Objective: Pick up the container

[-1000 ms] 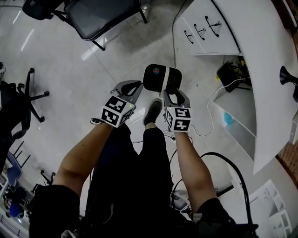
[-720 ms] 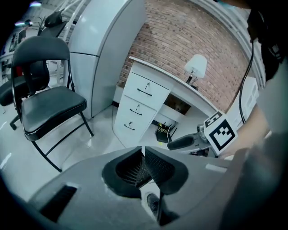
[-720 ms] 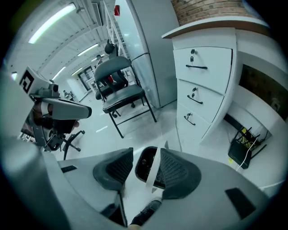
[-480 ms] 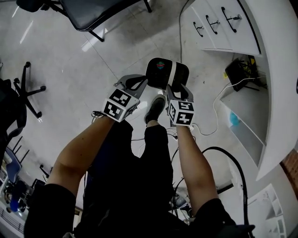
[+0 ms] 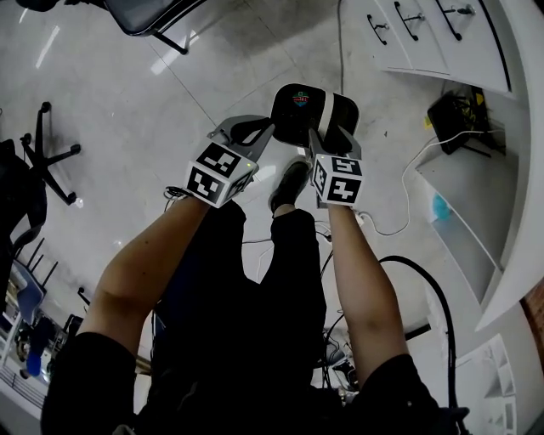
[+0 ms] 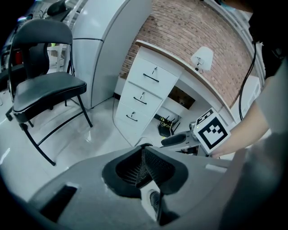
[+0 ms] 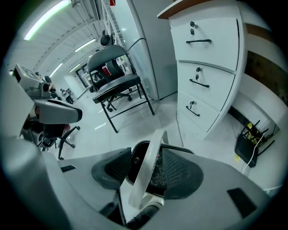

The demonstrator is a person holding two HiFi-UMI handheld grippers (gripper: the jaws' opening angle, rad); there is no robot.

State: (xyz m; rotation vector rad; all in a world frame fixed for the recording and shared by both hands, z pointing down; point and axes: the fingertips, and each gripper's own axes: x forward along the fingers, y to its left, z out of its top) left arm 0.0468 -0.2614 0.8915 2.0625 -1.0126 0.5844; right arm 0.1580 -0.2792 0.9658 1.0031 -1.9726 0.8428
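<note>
The container [image 5: 297, 115] is a black tub with a white handle [image 5: 325, 109], seen beyond the person's shoe. I cannot tell whether it rests on the floor. My right gripper [image 5: 324, 129] reaches onto it. In the right gripper view the handle [image 7: 145, 166] stands between the pads of this gripper [image 7: 146, 173], and the container's black body [image 7: 139, 155] lies just beyond. These jaws have just been opening and stand wide, not pressing the handle. My left gripper [image 5: 259, 132] is beside the container's left edge. Its pads [image 6: 144, 167] meet, with nothing between them.
A black chair [image 5: 153, 17] stands on the pale floor ahead, and a swivel chair base [image 5: 47, 153] at the left. White drawers [image 5: 425, 34] and a curved desk run along the right. A black box [image 5: 459, 115] and cables [image 5: 399, 221] lie below it.
Both grippers have sunk toward the floor with the container still between their tips. The chair and drawers have slid toward the top of the head view.
</note>
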